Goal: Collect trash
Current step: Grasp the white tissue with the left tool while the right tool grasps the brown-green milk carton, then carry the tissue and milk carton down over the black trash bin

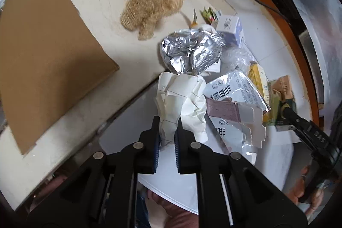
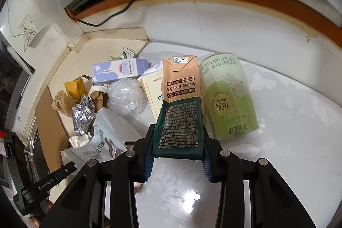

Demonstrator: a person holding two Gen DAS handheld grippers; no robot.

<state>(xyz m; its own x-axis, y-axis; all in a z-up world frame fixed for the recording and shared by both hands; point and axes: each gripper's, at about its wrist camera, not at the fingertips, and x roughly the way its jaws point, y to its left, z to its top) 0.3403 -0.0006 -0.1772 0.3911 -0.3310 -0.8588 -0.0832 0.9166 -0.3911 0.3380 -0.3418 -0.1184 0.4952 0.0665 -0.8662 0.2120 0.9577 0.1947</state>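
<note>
A crumpled white paper [image 1: 181, 97] lies at the near edge of the trash pile, and my left gripper [image 1: 167, 123] is shut on its lower end. In the right wrist view an orange and dark green milk carton [image 2: 181, 82] lies flat on the white table [image 2: 288, 142]. My right gripper [image 2: 178, 131] is shut on the carton's dark green end, with a pad pressing on each side. The same carton [image 1: 282, 97] shows at the right edge of the pile in the left wrist view.
The pile holds a foil ball [image 1: 190, 50], a white coffee bag [image 1: 235, 89], a yellow box [image 1: 258, 78], a purple-white carton [image 2: 119, 69] and a clear plastic wad [image 2: 125, 97]. A green cup [image 2: 228, 99] lies beside the milk carton. A cardboard sheet [image 1: 42, 57] and tan fibre wad [image 1: 151, 5] lie left.
</note>
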